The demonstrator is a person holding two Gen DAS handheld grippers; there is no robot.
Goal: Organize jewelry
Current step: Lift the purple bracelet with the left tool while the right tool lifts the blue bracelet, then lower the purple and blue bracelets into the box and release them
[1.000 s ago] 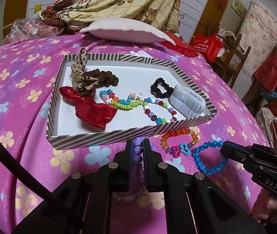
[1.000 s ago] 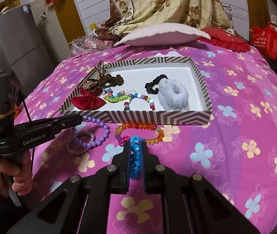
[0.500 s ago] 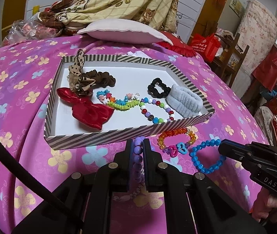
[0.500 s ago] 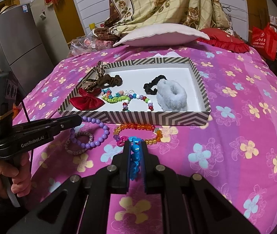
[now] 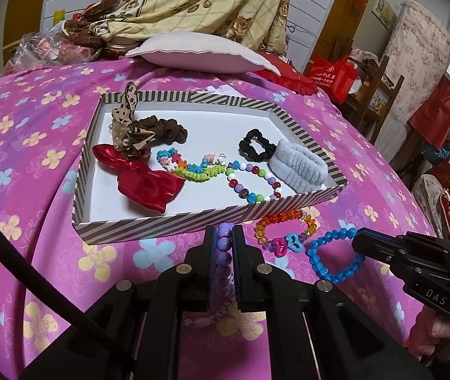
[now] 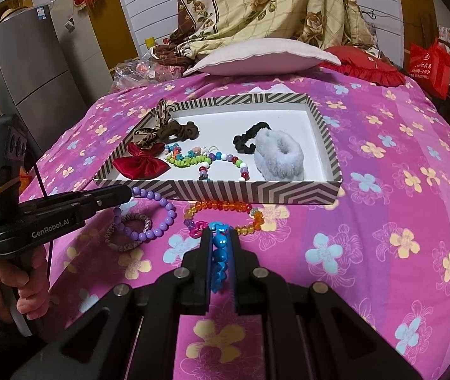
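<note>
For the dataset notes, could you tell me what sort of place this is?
Most likely a lived-in bedroom: a floral bedspread with a pillow, a draped blanket behind, and a refrigerator alongside.

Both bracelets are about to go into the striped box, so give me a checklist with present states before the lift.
1. Left claw shut on the purple bracelet: ok.
2. Right claw shut on the blue bracelet: ok.
3. Bare floor in the striped box for both, at the near left corner and the far middle: ok.
4. Purple bracelet free of the braided pink band lying inside its loop: cannot tell.
5. Blue bracelet clear of the orange bracelet, whose charms lie at the right claw's tips: cannot tell.
6. Bracelets off the bedspread: not ok.
</note>
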